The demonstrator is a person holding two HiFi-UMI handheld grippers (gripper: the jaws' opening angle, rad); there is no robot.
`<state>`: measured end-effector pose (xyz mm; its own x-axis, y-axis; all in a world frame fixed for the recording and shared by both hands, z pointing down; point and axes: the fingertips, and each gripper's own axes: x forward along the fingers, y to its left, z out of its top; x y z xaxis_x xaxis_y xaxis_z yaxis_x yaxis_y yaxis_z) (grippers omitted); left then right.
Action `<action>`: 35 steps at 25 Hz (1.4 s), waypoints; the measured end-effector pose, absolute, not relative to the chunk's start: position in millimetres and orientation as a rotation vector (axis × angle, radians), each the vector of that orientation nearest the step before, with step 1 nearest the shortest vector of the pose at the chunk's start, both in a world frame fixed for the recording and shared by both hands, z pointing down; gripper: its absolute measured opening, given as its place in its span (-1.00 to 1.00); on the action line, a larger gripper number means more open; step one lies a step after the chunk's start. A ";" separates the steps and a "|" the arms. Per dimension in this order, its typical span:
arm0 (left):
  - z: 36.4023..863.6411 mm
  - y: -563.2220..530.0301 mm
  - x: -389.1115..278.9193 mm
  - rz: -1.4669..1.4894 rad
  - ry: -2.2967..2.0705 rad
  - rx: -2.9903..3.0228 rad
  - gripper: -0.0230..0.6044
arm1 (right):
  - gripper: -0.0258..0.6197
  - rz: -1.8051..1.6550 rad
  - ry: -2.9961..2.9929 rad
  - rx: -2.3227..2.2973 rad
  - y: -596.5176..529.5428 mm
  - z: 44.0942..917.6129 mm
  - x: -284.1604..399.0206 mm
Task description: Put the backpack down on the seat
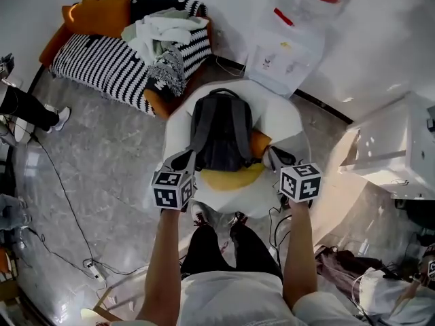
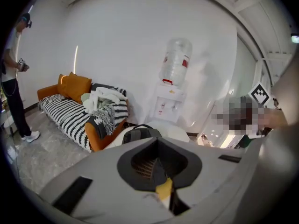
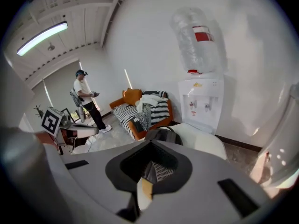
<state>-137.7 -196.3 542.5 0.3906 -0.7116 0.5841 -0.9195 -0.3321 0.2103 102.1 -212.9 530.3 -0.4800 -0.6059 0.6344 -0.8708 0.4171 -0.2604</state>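
Pack: dark fabric backpack (image 1: 219, 131), upright on the round white seat (image 1: 285, 121), above one yellow cushion (image 1: 231, 177).
Tongs: left tongs (image 1: 183, 160) and right tongs (image 1: 275, 156) both closed, empty, flanking the backpack's near end.
Around: one striped sofa (image 1: 102, 63) heaped with clothes (image 1: 163, 32); one water dispenser (image 1: 285, 46); cables (image 1: 61, 182) across the marbled floor.

Dark grey backpack (image 1: 219, 131) upright on white seat (image 1: 284, 119), straps facing out.
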 end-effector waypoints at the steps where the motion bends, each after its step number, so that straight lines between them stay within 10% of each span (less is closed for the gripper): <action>1: 536.0 -196.3 -138.0 0.536 -1.397 2.151 -0.90 | -0.91 0.787 -2.236 1.245 -211.6 525.7 99.6; 35: 280.2 -229.2 -140.1 0.323 -1.521 2.559 -0.90 | -0.91 0.431 -2.582 1.254 -238.1 260.8 50.4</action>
<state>-140.1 -229.2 280.2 0.4636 -0.8477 0.2580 -0.8793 -0.4760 0.0159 50.4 -238.1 260.8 -0.6039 -0.7224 0.3370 -0.7926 0.5888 -0.1581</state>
